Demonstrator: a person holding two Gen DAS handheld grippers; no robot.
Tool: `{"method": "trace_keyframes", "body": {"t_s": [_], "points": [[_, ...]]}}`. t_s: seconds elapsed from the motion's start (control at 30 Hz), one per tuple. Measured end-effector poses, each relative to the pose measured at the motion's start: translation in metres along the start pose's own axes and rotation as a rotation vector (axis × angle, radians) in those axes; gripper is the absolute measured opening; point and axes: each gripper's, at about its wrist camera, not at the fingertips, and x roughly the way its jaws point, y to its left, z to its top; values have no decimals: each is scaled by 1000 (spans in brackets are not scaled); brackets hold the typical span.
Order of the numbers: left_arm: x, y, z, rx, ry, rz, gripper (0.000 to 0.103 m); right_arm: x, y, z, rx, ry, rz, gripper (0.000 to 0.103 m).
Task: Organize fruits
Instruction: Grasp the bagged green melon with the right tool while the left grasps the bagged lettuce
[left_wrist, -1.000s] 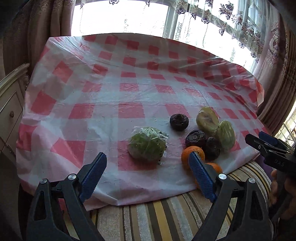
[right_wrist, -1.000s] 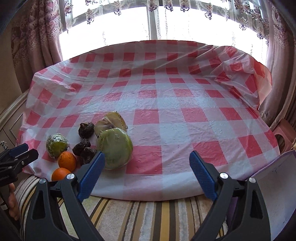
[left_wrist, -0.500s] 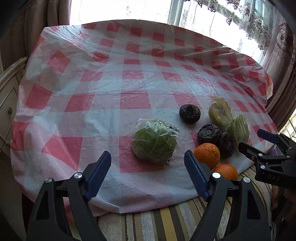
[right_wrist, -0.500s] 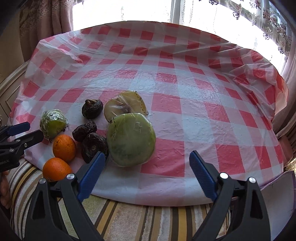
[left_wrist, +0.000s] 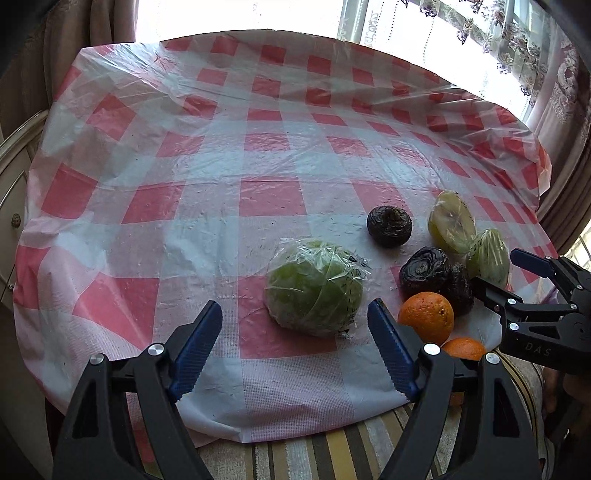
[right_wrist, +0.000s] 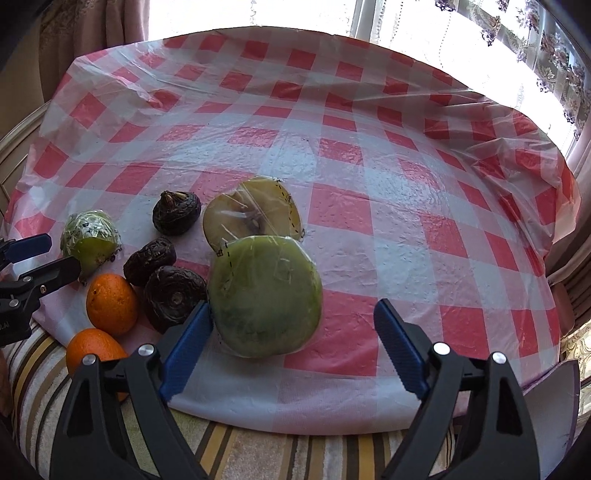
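- Both claws stood open and empty: left claw (left_wrist: 295, 354) just short of the wrapped green fruit (left_wrist: 314, 288), right claw (right_wrist: 293, 343), jaws just narrowing, nothing between them, at the wrapped green half (right_wrist: 264, 295).
- Nothing looked sorted yet: oranges (right_wrist: 110, 299), dark fruits (right_wrist: 173, 295) and the cut half (right_wrist: 251, 214) lay clustered near the surface (left_wrist: 221, 166) edge.
- Every fruit was left to place.
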Motion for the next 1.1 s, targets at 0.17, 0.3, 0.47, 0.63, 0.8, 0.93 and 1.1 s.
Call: {"method": "trace_keyframes", "body": {"t_s": [0.17,0.3,0.47,0.63,0.8,0.93,1.1], "points": [[5,-2,3,17,13,5,75,2,0,3,2,-3,13,83],[9,-6,6,43,17,21,75,4,-1,5,8,-5,25,80],[17,-10,8,74,42,30,65,4,-1,4,10,-6,54,59],[15,-15,6,98,35,31,55,3,-5,1,35,-11,68,59],[11,-12,4,76,23,35,55,0,-10,-3,62,-21,80,59],[6,-10,4,60,6,41,55,-4,-15,-5,87,-33,86,59],[0,-12,5,67,-12,48,55,-8,-19,-8,105,-43,87,59]]}}
